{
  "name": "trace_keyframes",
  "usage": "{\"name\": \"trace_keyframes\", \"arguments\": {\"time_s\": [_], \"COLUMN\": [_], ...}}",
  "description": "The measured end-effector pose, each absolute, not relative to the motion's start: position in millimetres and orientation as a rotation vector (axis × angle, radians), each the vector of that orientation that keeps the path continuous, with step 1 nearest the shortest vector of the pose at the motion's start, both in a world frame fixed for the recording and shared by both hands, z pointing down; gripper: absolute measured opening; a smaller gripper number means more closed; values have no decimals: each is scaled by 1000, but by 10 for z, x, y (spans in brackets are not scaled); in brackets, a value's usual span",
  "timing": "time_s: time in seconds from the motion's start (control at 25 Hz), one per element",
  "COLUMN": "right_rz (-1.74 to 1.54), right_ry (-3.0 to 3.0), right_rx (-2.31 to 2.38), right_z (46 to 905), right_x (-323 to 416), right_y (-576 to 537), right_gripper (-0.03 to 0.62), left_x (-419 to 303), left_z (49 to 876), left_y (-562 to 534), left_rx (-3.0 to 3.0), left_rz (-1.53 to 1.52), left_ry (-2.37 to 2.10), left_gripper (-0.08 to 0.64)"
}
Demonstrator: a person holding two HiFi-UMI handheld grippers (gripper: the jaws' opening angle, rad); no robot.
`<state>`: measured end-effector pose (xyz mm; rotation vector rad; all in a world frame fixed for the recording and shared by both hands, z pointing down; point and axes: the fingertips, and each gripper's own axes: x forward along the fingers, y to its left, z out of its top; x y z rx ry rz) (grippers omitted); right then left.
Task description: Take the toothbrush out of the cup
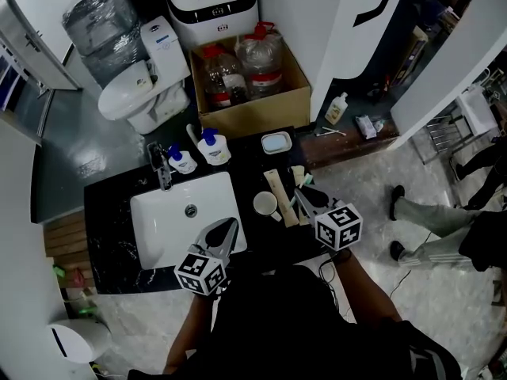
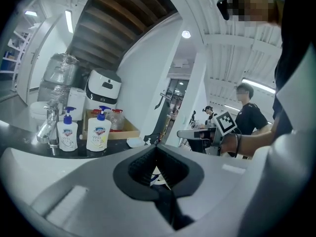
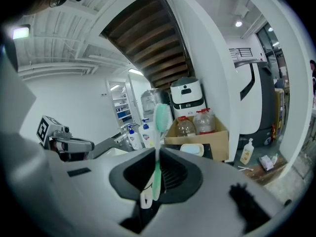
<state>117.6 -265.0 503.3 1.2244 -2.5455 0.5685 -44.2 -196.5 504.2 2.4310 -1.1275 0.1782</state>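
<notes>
Toothbrush point(image 3: 160, 117) stands straight up in the right gripper point(image 3: 157, 154). The jaws pinch its green and white handle tight so it cannot slip. It looks clear of the white cup point(image 1: 265, 204), which sits on the black counter point(image 1: 107, 228) just beside the sink point(image 1: 142, 236). The left gripper point(image 2: 158, 154) is closed with nothing in it, near the sink's front, out of the way.

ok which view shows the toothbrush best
Right gripper view: the toothbrush stands upright, head up, clamped in the right gripper. In the head view it is too small to tell; the left gripper view misses it.
</notes>
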Motion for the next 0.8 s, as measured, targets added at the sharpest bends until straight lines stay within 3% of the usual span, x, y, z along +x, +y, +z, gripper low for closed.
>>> {"name": "trace_keyframes", "arguments": {"time_s": [0.8], "right_rz": [617], "right_ry": [-2522], "right_rx": [1223], "right_z": [5250], "right_x": [1369], "right_y": [-2600], "right_gripper": [37], "left_x": [-384], "left_z": [5064], "left_y": [-2021], "left_rx": [2427], "left_rz": [187], "left_ry": [-1143], "left_gripper": [9]}}
